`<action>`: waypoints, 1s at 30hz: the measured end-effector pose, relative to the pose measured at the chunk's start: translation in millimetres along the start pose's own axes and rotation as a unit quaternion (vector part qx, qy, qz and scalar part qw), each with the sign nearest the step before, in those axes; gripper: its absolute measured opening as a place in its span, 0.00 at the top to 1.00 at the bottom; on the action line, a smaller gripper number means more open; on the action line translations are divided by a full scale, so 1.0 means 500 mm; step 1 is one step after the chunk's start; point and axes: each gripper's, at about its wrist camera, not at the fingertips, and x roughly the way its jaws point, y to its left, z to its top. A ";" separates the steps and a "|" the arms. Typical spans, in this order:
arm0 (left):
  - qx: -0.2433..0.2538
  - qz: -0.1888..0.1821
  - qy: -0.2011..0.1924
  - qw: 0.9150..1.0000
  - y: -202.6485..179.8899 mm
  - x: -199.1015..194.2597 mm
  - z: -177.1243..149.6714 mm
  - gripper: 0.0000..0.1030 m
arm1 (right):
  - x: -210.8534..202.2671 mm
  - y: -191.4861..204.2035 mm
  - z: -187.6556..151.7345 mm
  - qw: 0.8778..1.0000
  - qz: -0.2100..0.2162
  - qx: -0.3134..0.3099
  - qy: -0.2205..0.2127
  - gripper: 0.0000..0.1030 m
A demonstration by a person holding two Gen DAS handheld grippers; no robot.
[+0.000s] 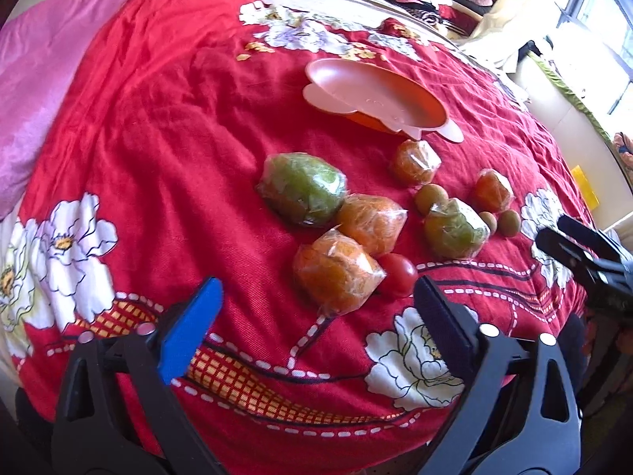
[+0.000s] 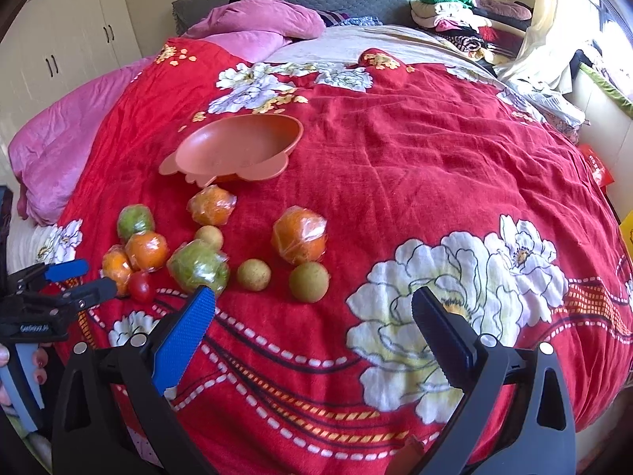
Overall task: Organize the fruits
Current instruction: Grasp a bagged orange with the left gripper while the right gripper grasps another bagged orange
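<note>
A red floral bedspread [image 2: 395, 150] is covering the bed, and the fruit is lying loose on it in a cluster; an orange plastic dish [image 2: 237, 146] is sitting just beyond the cluster, tilted on the soft cloth with nothing inside it. The left gripper [image 1: 316, 308] is hovering low over the near edge of the pile with its jaws spread wide and nothing between them; a wrapped orange [image 1: 336, 277] is lying right ahead of its fingers, with a small red tomato [image 1: 397, 275] touching it on the right. Behind those, a large wrapped green fruit [image 1: 302, 188] and another wrapped orange [image 1: 372, 223] are pressing together; further right a smaller wrapped green fruit [image 1: 455, 227] is resting among several little brown-green round fruits [image 1: 431, 198]. The right gripper [image 2: 312, 304] is hanging over the bedspread nearer the white flower print [image 2: 455, 297], likewise released and gripping nothing; one bare round fruit [image 2: 308, 282] is lying just ahead of its tips. A pink quilt [image 2: 253, 23] is bunching up near the headboard.
</note>
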 end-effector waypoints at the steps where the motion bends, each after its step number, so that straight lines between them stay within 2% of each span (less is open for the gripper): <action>1: 0.004 -0.003 0.000 1.000 -0.002 0.002 0.001 0.19 | 0.008 -0.004 0.006 1.000 -0.003 0.002 0.004 0.04; 5: 0.017 -0.011 0.004 1.000 -0.006 0.010 0.006 0.34 | 0.037 -0.015 0.023 1.000 0.000 0.009 0.019 0.04; 9: 0.021 -0.019 0.005 1.000 -0.002 0.016 0.012 0.46 | 0.062 -0.021 0.040 0.999 0.021 0.015 0.031 0.04; 13: 0.025 -0.027 0.006 0.999 0.006 0.021 0.017 0.48 | 0.083 -0.023 0.052 0.998 0.032 0.018 0.042 0.05; 16: 0.040 -0.023 0.000 0.999 -0.002 0.018 0.020 0.56 | 0.089 -0.014 0.058 0.998 0.036 0.010 0.045 0.08; 17: 0.045 -0.026 -0.001 0.999 -0.005 0.016 0.021 0.62 | 0.091 -0.011 0.059 0.998 0.037 0.007 0.046 0.11; 19: 0.049 -0.031 -0.001 0.998 -0.009 0.015 0.023 0.62 | 0.101 -0.006 0.063 0.998 0.039 0.002 0.052 0.29; 21: 0.043 -0.037 0.003 0.998 -0.003 0.022 0.025 0.62 | 0.110 -0.005 0.065 0.998 0.041 0.001 0.056 0.32; 22: 0.041 -0.039 0.003 0.998 -0.001 0.023 0.025 0.62 | 0.115 -0.004 0.067 0.997 0.042 -0.001 0.058 0.37; 30: 0.039 -0.046 0.014 0.998 0.000 0.040 0.021 0.58 | 0.146 0.002 0.074 0.996 0.050 -0.007 0.075 0.48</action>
